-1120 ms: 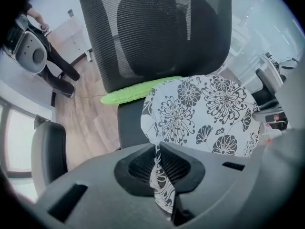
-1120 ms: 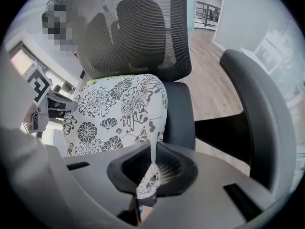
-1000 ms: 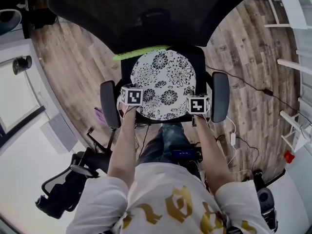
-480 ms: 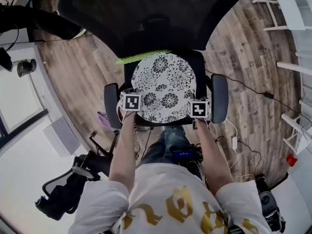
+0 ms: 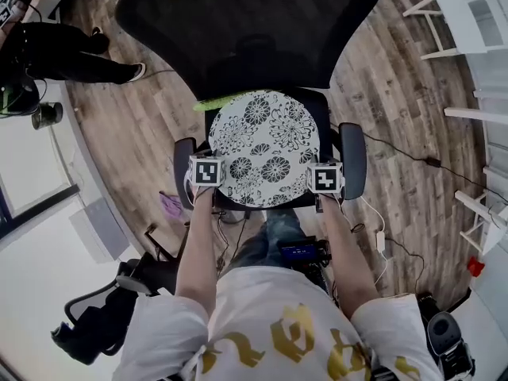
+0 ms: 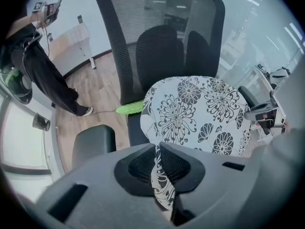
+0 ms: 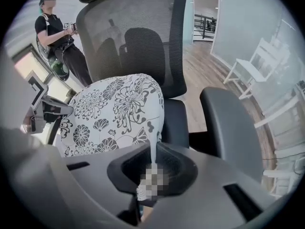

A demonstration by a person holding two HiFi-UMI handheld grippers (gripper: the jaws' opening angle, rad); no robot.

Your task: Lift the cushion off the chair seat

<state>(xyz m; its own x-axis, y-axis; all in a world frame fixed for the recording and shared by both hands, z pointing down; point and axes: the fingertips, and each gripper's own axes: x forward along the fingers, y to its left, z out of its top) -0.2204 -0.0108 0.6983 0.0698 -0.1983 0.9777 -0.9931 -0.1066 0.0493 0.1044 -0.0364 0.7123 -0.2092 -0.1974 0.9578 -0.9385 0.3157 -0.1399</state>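
Wood-plank flooring (image 5: 135,129) was seen around a black office chair (image 5: 246,30). At the near side of the chair, the left tongs (image 6: 158,149) were clenched on the near left edge of the round flower-printed cushion (image 5: 266,137). A fold of its fabric was nipped between the mesh pads. The right tongs (image 7: 153,149) were likewise clamped on the near right edge. The cushion was held tilted over the seat (image 5: 325,105), with its far side toward the backrest (image 6: 157,56). Whether that far side touched the seat could not be told.

Compared with a second earlier, both tongs and the pinched edge had been raised a little, and the grips were unchanged. The armrests (image 5: 353,159) flanked the tongs. A green object (image 5: 226,99) lay at the seat's back edge. A standing person (image 5: 71,54), not seen in the head view a second before, had come into its upper left. A white chair (image 5: 468,14) stood at the upper right.
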